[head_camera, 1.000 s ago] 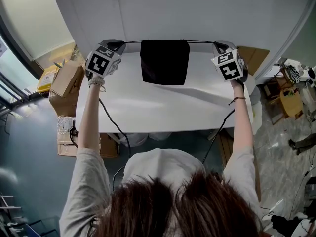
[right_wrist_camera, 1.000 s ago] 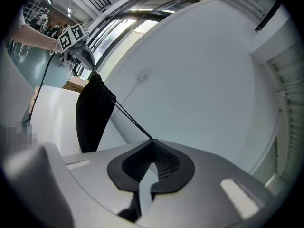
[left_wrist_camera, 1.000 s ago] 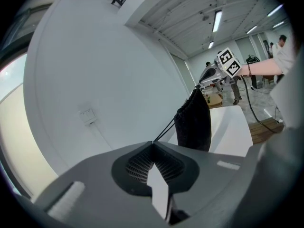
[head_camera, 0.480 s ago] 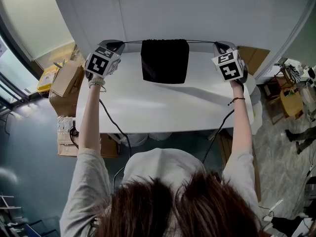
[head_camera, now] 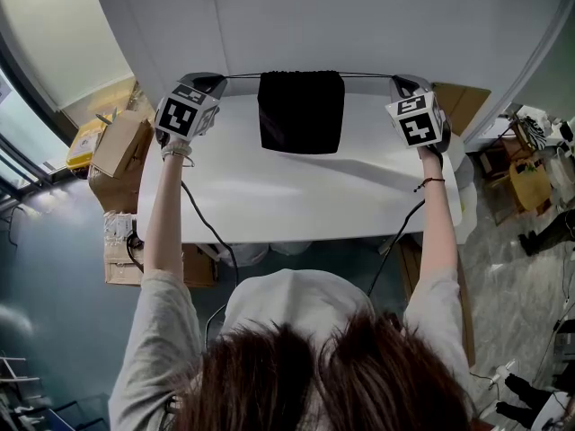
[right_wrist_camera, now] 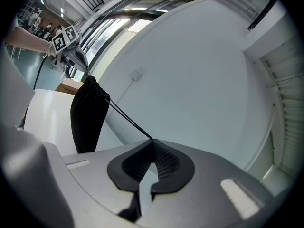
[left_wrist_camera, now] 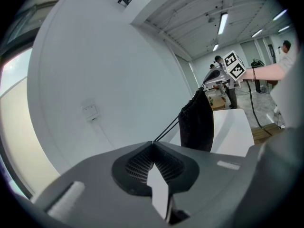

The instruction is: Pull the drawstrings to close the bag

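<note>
Black fabric drawstring bag (head_camera: pixel 301 112) hangs between my two grippers over the far half of the white worktop (head_camera: pixel 287 196), its mouth bunched tight along the top. My left gripper (head_camera: pixel 214 82) is clenched on the thin black cord (head_camera: pixel 241 76) leaving the bag's left side, and my right gripper (head_camera: pixel 400 82) is clamped on the matching cord (head_camera: pixel 368 75) at the right. I hold them well apart and level so both cords run taut and straight, which cinches the opening. I judge the pull nearly complete. Whether the bag's bottom touches the worktop, I cannot tell.
</note>
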`<action>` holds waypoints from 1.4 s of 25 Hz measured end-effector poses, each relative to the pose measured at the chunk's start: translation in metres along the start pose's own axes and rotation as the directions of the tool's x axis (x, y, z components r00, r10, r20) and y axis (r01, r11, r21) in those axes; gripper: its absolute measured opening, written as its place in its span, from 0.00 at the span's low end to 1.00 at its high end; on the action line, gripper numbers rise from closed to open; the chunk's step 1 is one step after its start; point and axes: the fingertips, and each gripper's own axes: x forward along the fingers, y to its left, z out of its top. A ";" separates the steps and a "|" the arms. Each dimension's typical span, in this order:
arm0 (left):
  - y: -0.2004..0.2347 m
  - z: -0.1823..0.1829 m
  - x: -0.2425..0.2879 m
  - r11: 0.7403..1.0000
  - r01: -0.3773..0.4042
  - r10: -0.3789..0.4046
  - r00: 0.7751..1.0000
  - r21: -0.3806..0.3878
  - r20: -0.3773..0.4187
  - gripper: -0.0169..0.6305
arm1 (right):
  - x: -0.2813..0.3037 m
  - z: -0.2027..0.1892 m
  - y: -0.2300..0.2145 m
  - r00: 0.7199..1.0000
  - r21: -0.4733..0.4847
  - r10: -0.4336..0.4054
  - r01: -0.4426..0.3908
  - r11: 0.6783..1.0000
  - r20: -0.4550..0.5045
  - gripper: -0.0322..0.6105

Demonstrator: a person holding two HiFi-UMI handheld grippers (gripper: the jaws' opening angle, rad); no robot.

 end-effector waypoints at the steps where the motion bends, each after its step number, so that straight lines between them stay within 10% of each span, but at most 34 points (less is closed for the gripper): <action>1: 0.000 0.000 0.000 1.000 -0.001 0.001 1.000 -0.001 0.001 0.03 | 0.000 0.000 -0.001 1.000 0.002 -0.003 0.003 1.000 0.000 0.07; 35: -0.001 -0.008 0.008 1.000 -0.011 0.011 1.000 -0.020 -0.002 0.03 | 0.005 -0.013 -0.009 0.999 0.059 -0.040 0.040 0.997 0.002 0.07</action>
